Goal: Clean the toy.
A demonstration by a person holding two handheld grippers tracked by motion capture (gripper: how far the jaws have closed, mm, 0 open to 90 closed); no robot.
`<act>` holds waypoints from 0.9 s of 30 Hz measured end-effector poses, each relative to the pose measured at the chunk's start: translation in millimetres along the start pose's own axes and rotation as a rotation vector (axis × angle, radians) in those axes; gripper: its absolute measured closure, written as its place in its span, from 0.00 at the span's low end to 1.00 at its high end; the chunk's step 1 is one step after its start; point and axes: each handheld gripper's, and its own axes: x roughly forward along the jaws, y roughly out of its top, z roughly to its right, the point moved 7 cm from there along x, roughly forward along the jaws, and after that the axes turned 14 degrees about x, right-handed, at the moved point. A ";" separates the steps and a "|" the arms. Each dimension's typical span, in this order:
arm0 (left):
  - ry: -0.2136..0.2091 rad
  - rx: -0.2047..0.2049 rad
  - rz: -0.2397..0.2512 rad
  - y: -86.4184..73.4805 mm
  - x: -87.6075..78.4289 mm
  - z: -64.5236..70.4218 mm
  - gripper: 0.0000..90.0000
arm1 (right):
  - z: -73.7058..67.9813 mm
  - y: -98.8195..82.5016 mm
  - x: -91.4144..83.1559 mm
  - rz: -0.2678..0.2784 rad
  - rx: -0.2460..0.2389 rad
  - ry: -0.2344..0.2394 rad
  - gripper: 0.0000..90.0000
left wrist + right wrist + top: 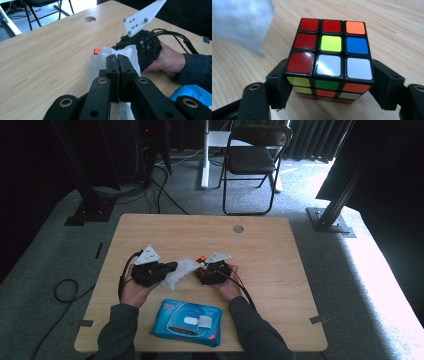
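At the near edge of the table (280,320), between the person's two forearms, lay a blue pack of wet wipes (187,322) with a white flap on its top face. Beyond it, both hands rested at the middle of the tabletop.

The left gripper (170,266) pointed rightward in the high view; its jaws were fully closed on a white wipe (181,270). In the left gripper view the two black fingers (111,67) met face to face with the sheet pinched between them, the free part of the wipe (100,62) spreading forward and draping toward the other hand.

The right gripper (201,266) held a puzzle cube (201,262) just beside the wipe's far end. In the right gripper view the cube (329,57) sat squarely between the two fingers (278,80): each finger stood against one side of the cube at its lower, nearer layers, so the jaws were spread to the cube's width and closed on it. The cube's upper face showed red, orange, yellow-green, blue and white stickers and projected past the fingertips. A blurred corner of the wipe (242,22) hung at the upper left of that view, apart from the cube.

Farther off, a round grommet hole (238,228) lay near the table's far edge, and a black folding chair (252,160) stood on the grey carpet behind the table.
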 end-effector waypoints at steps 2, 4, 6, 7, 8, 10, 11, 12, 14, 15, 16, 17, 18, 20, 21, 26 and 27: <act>0.000 0.000 -0.002 -0.3 1.1 -0.7 0.98 | -0.1 0.2 0.0 0.010 0.007 0.010 0.34; -0.002 -0.003 -0.003 -0.4 2.1 -1.0 0.98 | -0.2 0.0 0.3 0.015 0.002 0.010 0.35; -0.003 -0.004 -0.004 -0.5 3.5 -1.2 0.98 | 0.3 -0.3 0.0 0.020 -0.004 0.011 0.36; -0.004 -0.003 -0.006 -0.7 4.2 -1.5 0.98 | 0.5 -0.4 0.0 0.024 -0.004 0.012 0.36; -0.004 -0.003 -0.007 -0.8 5.0 -1.8 0.98 | 0.7 -0.6 -0.1 0.026 -0.004 0.014 0.36; -0.006 -0.004 -0.008 -0.6 6.8 -1.9 0.98 | 0.8 -0.8 -0.3 0.028 -0.007 0.014 0.36; -0.007 -0.003 -0.010 -0.5 7.8 -2.0 0.98 | 0.8 -0.8 -0.4 0.028 -0.011 0.013 0.37; -0.008 -0.003 -0.011 -0.4 9.1 -2.2 0.98 | 0.9 -0.8 -0.5 0.028 -0.013 0.014 0.37; -0.008 -0.003 -0.016 -0.5 11.9 -3.3 0.98 | 1.5 -0.5 -0.9 0.028 -0.010 0.011 0.37; -0.008 -0.003 -0.019 -0.6 12.8 -3.9 0.98 | 1.6 -0.3 -1.1 0.027 -0.007 0.009 0.37; -0.008 -0.002 -0.020 -0.7 13.6 -4.3 0.98 | 1.6 -0.1 -1.2 0.024 -0.006 0.008 0.37; -0.007 -0.003 -0.024 -1.0 14.7 -4.8 0.98 | 1.6 -0.1 -1.2 0.022 -0.008 0.009 0.37; -0.006 -0.003 -0.026 -1.1 15.1 -5.1 0.98 | 1.6 0.0 -1.3 0.021 -0.012 0.008 0.37; -0.007 -0.001 -0.031 -1.6 15.9 -5.9 0.98 | 1.5 0.0 -1.6 0.023 -0.015 0.010 0.38; -0.006 -0.003 -0.033 -1.8 16.4 -6.2 0.98 | 1.4 0.0 -1.9 0.023 -0.020 0.010 0.38; -0.004 0.000 -0.045 -4.3 17.3 -8.3 0.98 | -1.3 -0.2 -3.6 0.028 -0.040 0.016 0.38; -0.003 0.004 -0.051 -5.3 17.1 -8.4 0.98 | -1.5 0.2 -4.1 0.031 -0.040 0.015 0.38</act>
